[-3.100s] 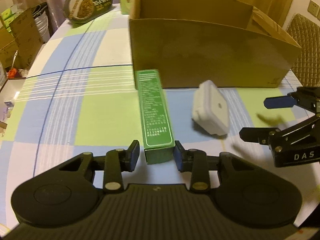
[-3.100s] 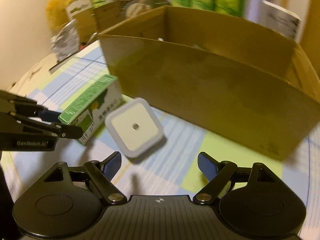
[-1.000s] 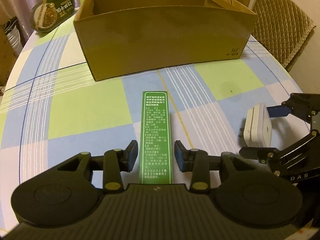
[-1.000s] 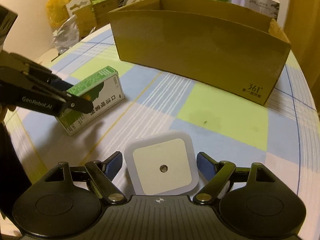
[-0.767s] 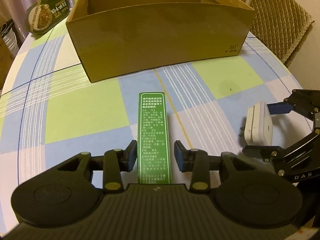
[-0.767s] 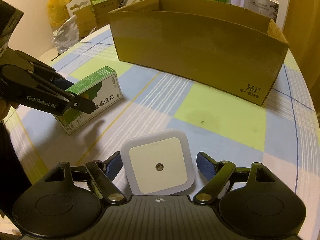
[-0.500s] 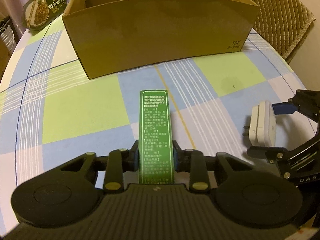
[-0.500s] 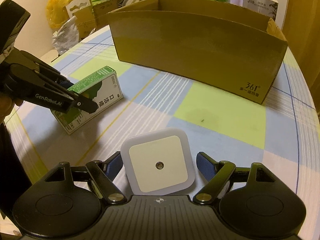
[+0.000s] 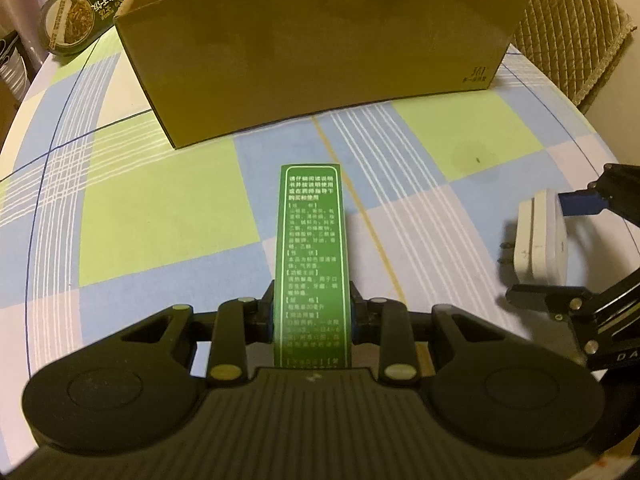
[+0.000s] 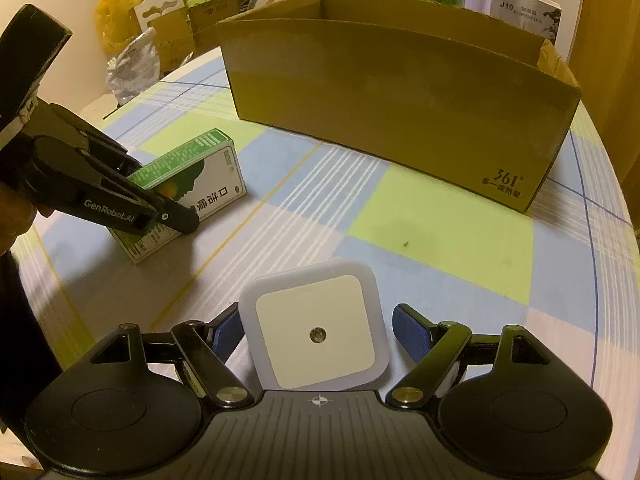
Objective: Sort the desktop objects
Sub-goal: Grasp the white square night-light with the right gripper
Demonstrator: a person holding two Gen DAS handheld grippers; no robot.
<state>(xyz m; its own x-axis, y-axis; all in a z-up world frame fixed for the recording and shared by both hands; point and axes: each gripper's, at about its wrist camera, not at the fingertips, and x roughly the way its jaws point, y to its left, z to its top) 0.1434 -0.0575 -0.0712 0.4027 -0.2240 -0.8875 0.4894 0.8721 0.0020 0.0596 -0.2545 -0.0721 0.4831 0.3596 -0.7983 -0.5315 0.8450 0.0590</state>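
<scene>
Gripping the green carton (image 9: 312,256) near its end, on its long sides, with the left gripper (image 9: 312,316) clamped tight; likely light, thin-walled, crushable. Straddling the white night light (image 10: 316,336) with the right gripper (image 10: 318,330) spread wide, pads apparently not pressing; hard, smooth plastic. Lying on the checked tablecloth (image 9: 160,216), before the cardboard box (image 9: 320,52).

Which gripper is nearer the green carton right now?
Left. The left gripper is clamped on the green carton; the right gripper sits apart, straddling the white night light.

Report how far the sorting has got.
Done: nothing visibly boxed; the cardboard box's inside is hidden. In hand: left gripper is clamped on the green carton; right gripper straddles the white night light, jaws open. Left: grip the light, box both.
</scene>
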